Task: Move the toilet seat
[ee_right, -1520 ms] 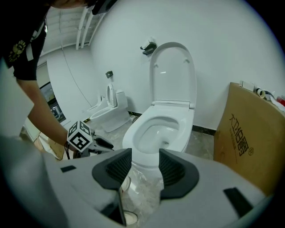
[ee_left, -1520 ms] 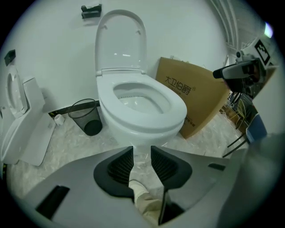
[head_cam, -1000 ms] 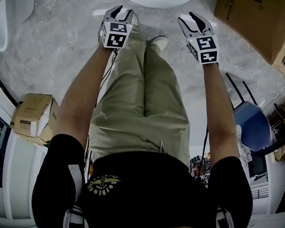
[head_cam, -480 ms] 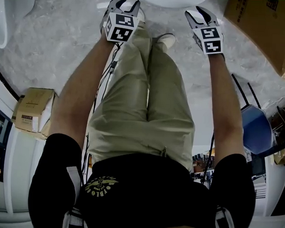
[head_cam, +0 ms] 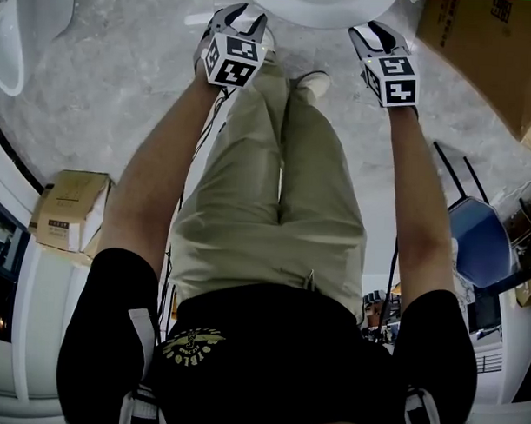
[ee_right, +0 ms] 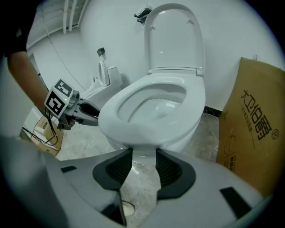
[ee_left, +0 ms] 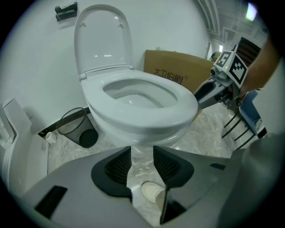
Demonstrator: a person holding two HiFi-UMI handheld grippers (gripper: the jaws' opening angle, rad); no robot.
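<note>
Before a white toilet, two handheld grippers are held out and angled downward, one toward each side of the front of the bowl. The toilet seat is seen lowered flat onto the bowl, while the lid is stood upright against the white wall behind it. The left gripper is kept open. Its ribbed black pads are parted, and only the pedestal, the marble floor and the toe of a pale shoe are seen through the gap. The right gripper is likewise held open with nothing between its pads, although its jaws have just been drawn slightly closer together. Both grippers are placed just short of the seat's front rim, and the seat is touched by neither. From the head view, the person's outstretched forearms and khaki trousers are seen above the grey veined floor. A large cardboard box printed with characters is stood beside the toilet on the person's right. A black wire wastebasket is set on the floor to the left of the bowl. A small carton is seen on the floor further back on the left side, and a blue chair is placed on the right.
</note>
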